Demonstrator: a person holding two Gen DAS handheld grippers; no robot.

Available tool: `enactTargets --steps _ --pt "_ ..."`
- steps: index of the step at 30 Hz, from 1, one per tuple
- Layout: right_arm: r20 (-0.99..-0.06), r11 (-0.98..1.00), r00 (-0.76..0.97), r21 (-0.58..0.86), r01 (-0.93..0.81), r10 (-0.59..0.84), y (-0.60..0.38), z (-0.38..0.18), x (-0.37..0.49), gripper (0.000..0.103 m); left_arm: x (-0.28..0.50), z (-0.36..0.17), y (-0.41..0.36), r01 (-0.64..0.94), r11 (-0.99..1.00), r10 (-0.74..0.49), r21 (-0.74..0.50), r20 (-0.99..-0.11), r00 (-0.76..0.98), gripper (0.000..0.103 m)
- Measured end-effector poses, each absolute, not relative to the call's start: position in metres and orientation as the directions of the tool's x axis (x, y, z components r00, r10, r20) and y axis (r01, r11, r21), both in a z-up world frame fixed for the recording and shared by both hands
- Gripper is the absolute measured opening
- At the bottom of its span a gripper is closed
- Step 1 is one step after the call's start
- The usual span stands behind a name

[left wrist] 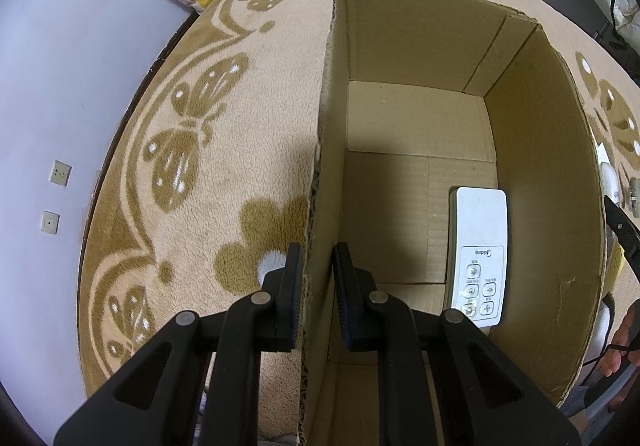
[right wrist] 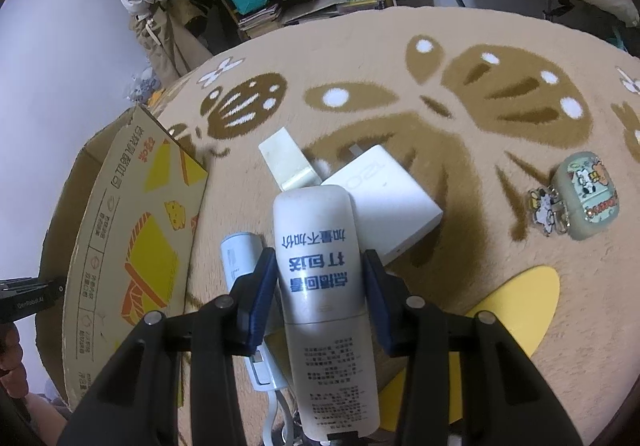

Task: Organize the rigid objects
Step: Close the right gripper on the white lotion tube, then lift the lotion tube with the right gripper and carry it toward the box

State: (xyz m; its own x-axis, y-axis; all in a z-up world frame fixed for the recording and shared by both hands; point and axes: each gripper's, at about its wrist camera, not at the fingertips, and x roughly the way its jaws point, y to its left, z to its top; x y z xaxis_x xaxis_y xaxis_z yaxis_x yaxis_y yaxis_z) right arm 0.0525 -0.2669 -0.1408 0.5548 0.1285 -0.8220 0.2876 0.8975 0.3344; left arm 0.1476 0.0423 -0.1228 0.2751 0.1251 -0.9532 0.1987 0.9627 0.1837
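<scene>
Between right fingers (right wrist: 320,282): white blue-lettered bottle (right wrist: 320,246) clamped | left fingers (left wrist: 316,286) pinch box wall (left wrist: 320,206)

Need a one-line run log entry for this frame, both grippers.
left gripper: clamps cardboard box wall | right gripper: holds white bottle | in box: Midea remote | on blanket: charger, earbud case
</scene>
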Motion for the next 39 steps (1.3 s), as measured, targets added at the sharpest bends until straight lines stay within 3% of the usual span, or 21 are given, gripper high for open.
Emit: enactTargets --steps 39 --pt "-0.774 0.905 0.621 0.346 0.247 0.126 -0.268 -0.116 0.058 0.045 0.148 -0.124 0.041 0.203 0.962 0.127 0.184 -0.956 0.264 0.014"
